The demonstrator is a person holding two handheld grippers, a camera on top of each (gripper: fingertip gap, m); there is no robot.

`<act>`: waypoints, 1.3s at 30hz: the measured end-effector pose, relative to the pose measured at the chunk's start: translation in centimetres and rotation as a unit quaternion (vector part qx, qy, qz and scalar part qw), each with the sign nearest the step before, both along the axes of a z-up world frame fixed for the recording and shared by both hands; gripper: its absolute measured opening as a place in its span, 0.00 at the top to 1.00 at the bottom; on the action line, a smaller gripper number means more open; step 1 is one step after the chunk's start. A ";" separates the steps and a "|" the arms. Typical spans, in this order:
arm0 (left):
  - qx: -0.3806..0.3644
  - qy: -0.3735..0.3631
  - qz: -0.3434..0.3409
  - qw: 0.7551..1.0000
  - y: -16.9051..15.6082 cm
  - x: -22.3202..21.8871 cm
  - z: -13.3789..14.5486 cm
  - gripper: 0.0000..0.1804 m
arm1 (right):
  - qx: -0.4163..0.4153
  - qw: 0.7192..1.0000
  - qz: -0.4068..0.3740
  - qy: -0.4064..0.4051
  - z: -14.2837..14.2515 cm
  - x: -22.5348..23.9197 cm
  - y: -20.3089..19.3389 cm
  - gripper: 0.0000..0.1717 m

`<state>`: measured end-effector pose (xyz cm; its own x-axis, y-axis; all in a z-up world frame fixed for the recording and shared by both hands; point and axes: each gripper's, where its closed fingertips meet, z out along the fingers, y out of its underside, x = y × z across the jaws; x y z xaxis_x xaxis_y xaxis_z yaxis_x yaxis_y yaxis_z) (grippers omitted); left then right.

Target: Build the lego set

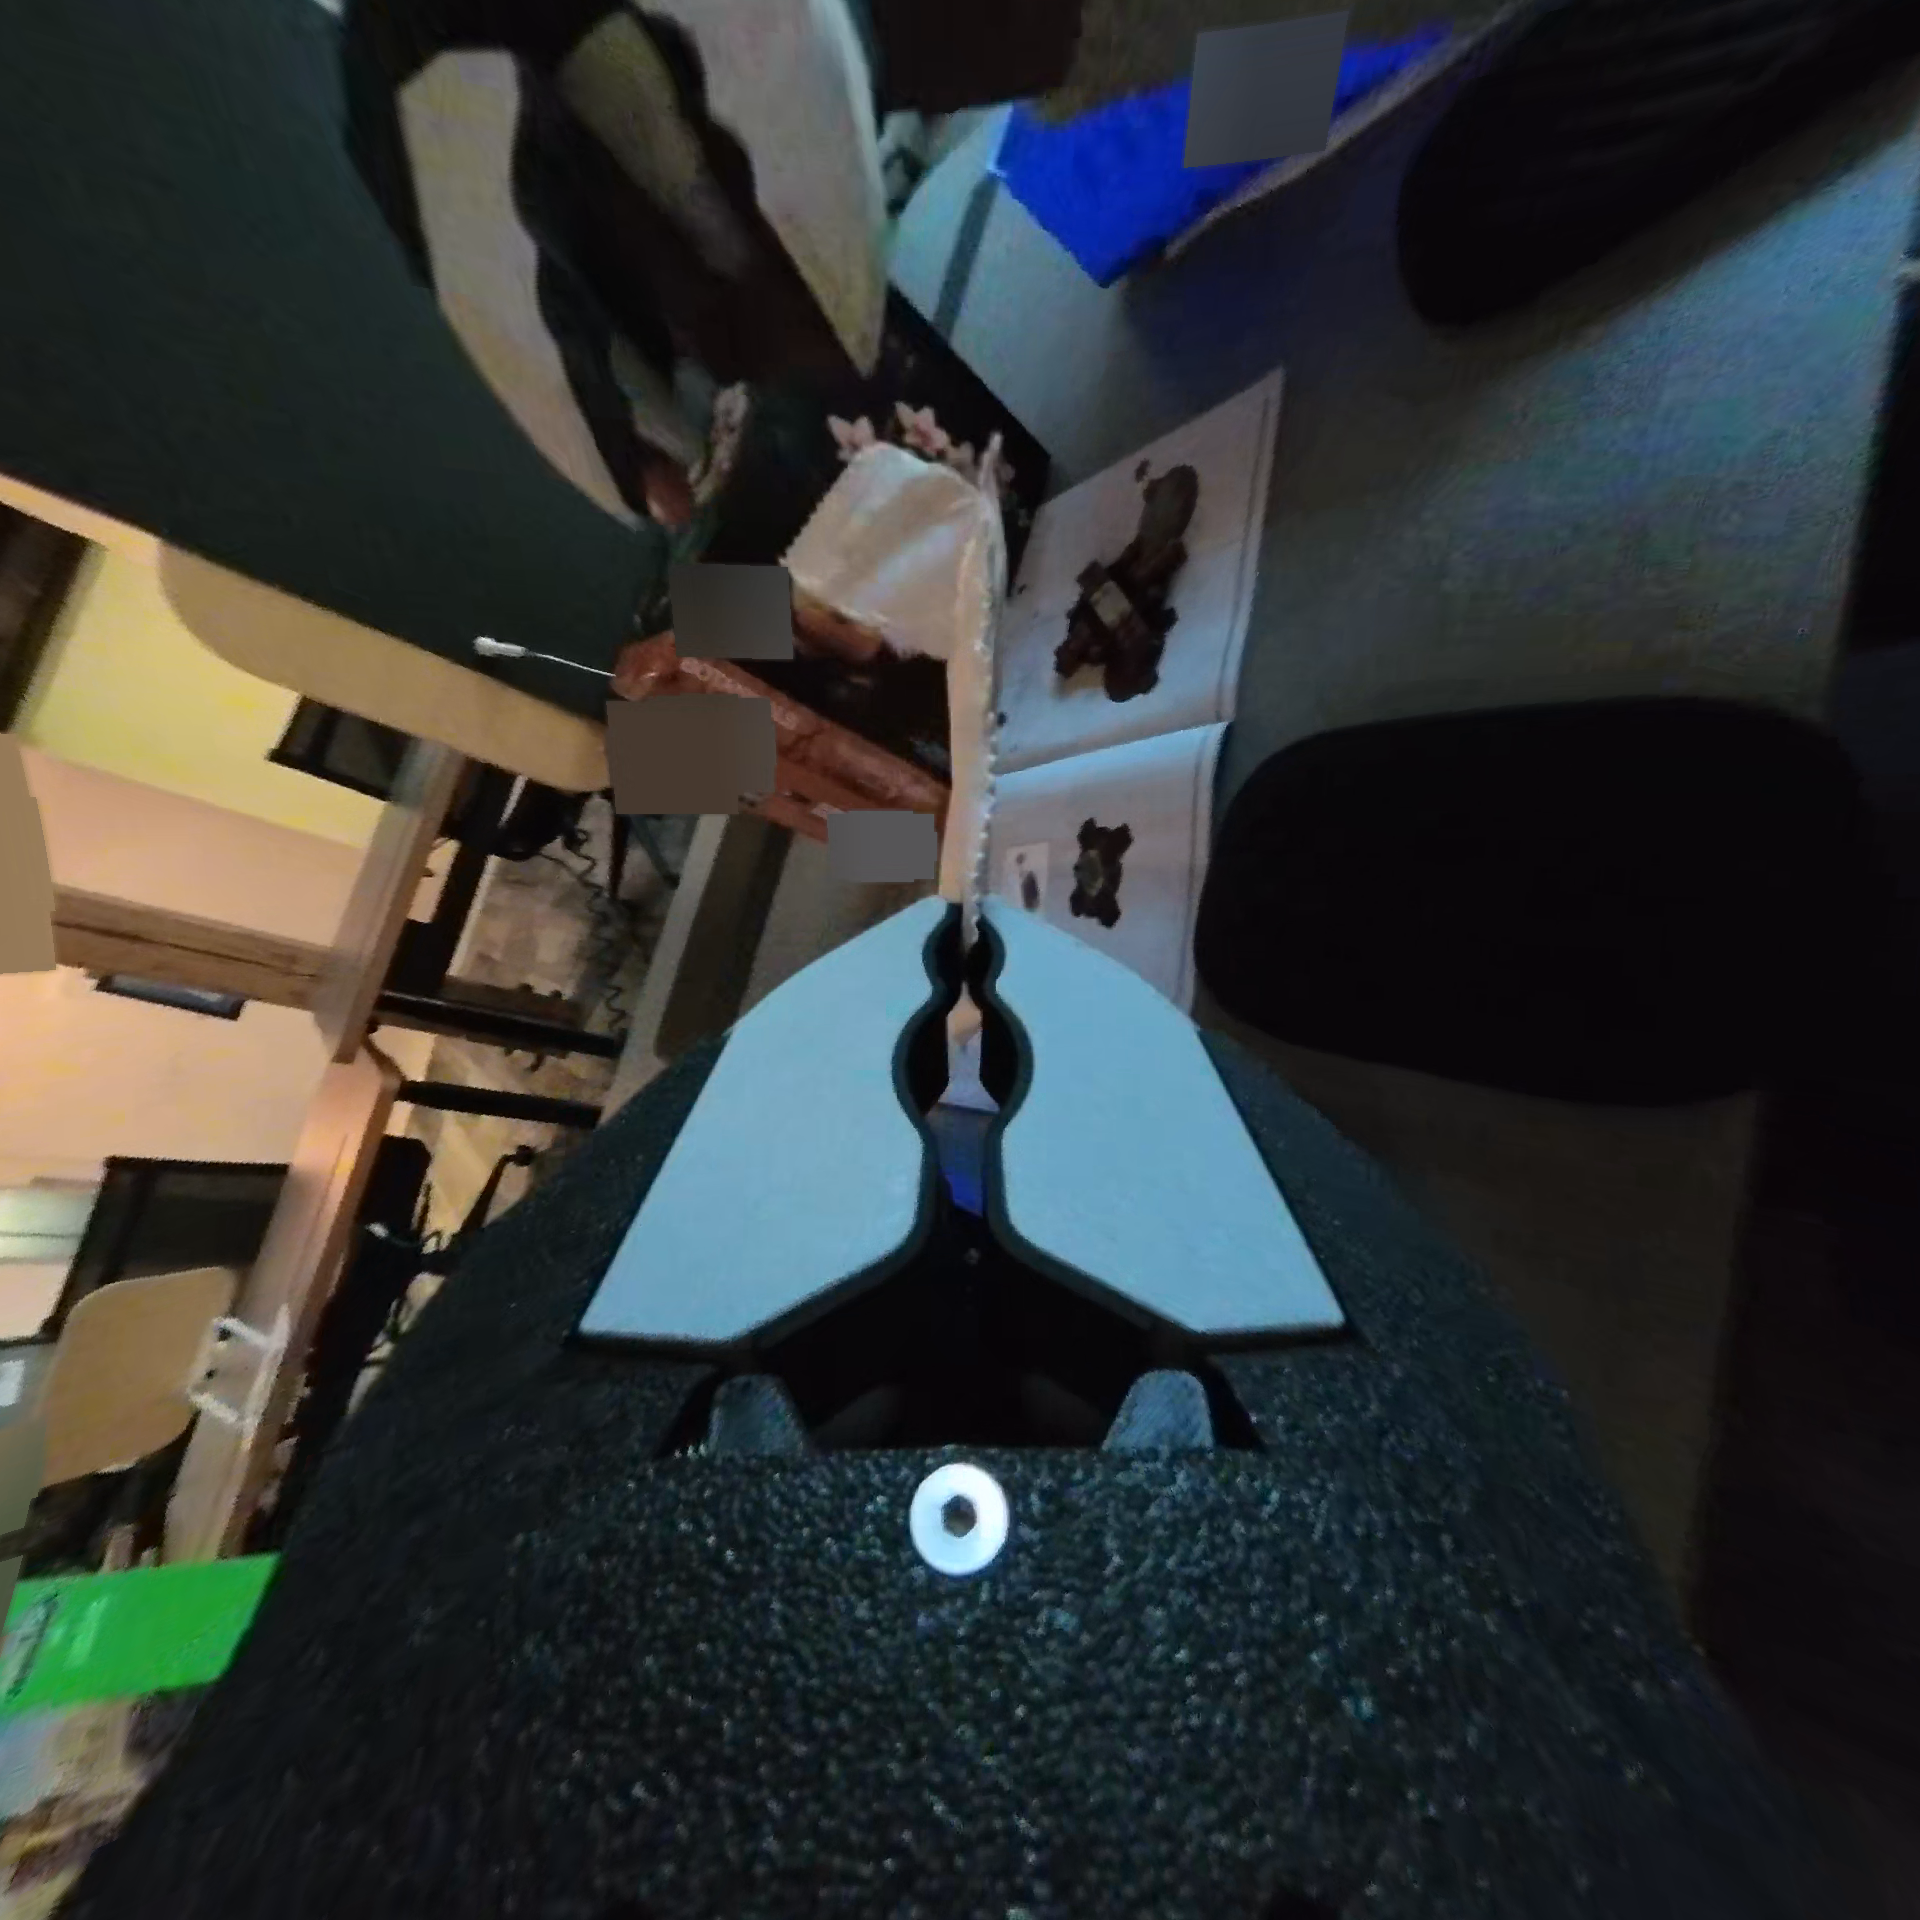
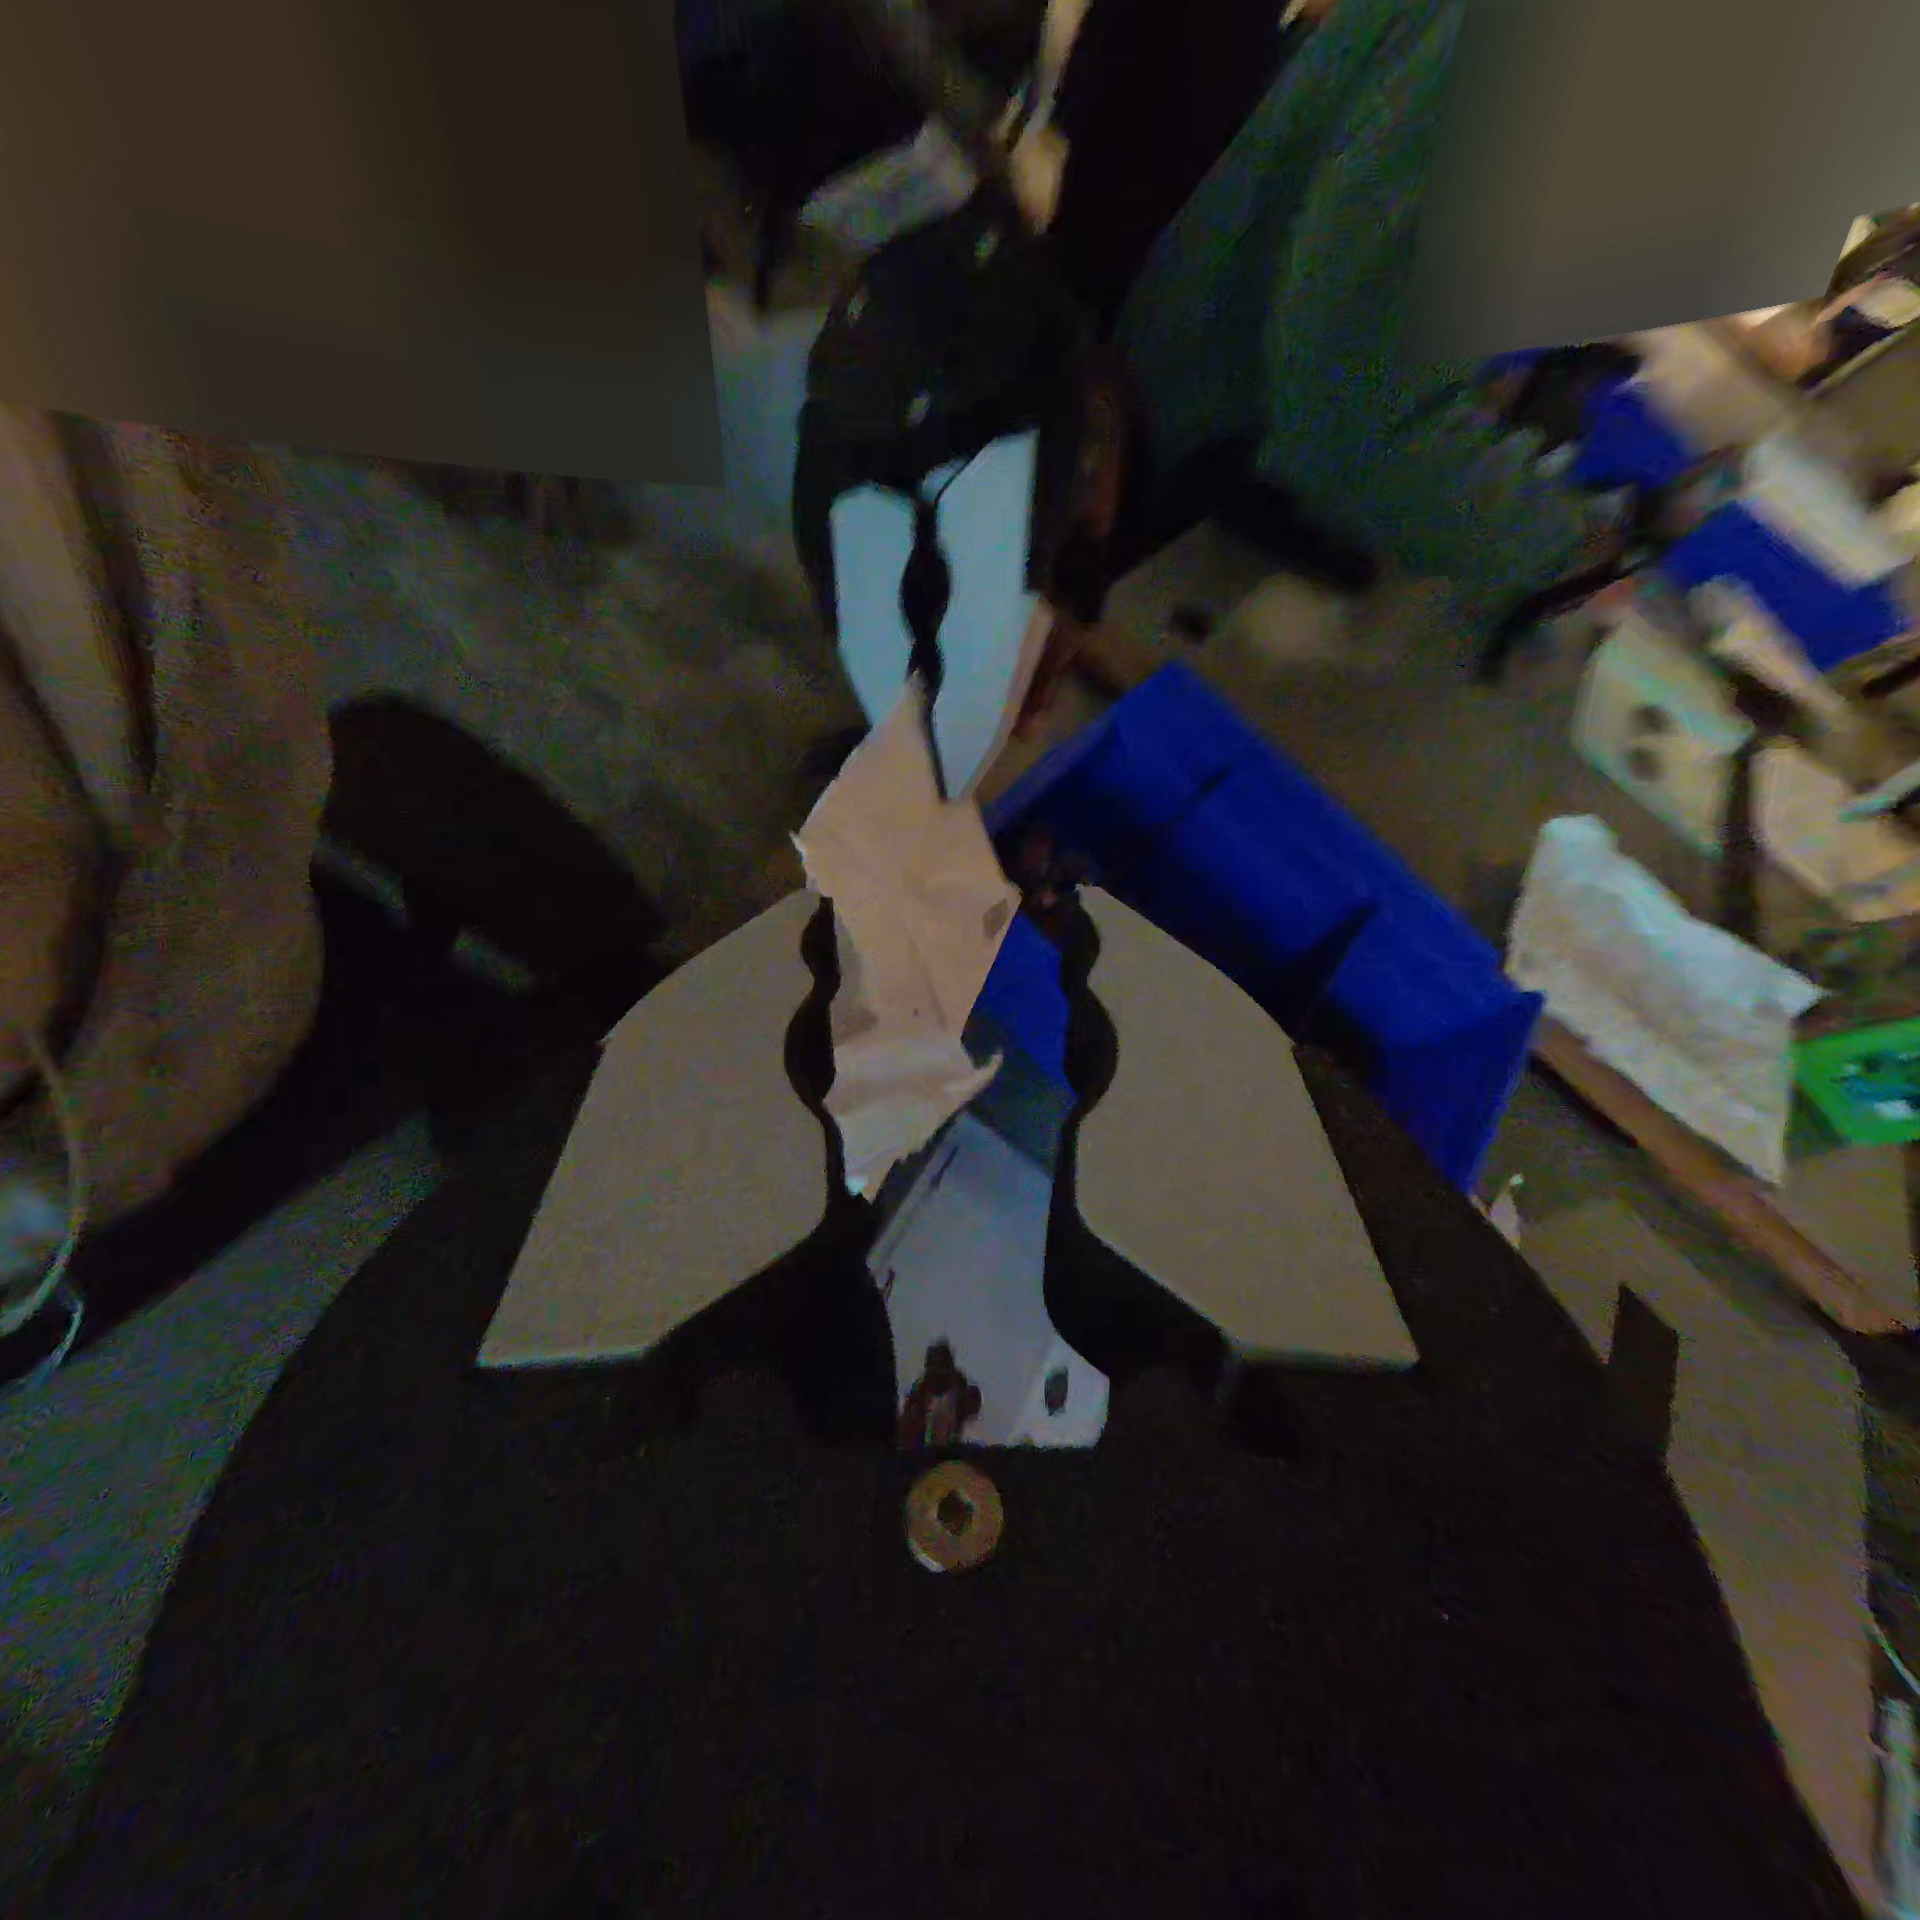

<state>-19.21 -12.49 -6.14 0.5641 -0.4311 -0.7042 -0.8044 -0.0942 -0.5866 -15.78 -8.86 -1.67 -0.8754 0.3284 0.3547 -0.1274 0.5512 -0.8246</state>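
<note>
Cloth point(image 1: 977, 665), a thin whitish strip with a stitched edge, runs straight away from the left gripper point(image 1: 971, 920) along its fingers, so its long axis follows the direction in which this gripper looks. Its near end sits between the two pale fingertips, which are pressed together on it, and its far end widens into a loose bunch.

In the right wrist view the same cloth point(image 2: 904, 935) hangs as a crumpled white piece, and its lower part lies between the fingers of the right gripper point(image 2: 945, 914). These fingers stand apart; the cloth lies close to the left one and shows a clear gap to the right one, so they do not seem to press on it, though the picture is dark and blurred.

Only the right wrist view shows both grippers at once, and also a blue box point(image 2: 1278, 883) on the carpet point(image 2: 623, 644). Only the left wrist view shows the open book point(image 1: 1132, 665) with dark pictures on white pages. Its print is too small to read.
</note>
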 end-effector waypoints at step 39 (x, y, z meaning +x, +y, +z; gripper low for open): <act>0.124 -0.127 -0.096 0.979 -2.1 3.1 4.0 1.00 | 0.068 0.993 -0.042 0.083 1.3 1.0 -4.7 1.00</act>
<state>-16.07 -14.58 -2.17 0.6595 -0.3793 -0.6490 -0.6190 0.2159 -0.7551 -14.80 -13.53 -0.37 -0.7728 0.3380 0.5372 -0.2034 0.6699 -0.7141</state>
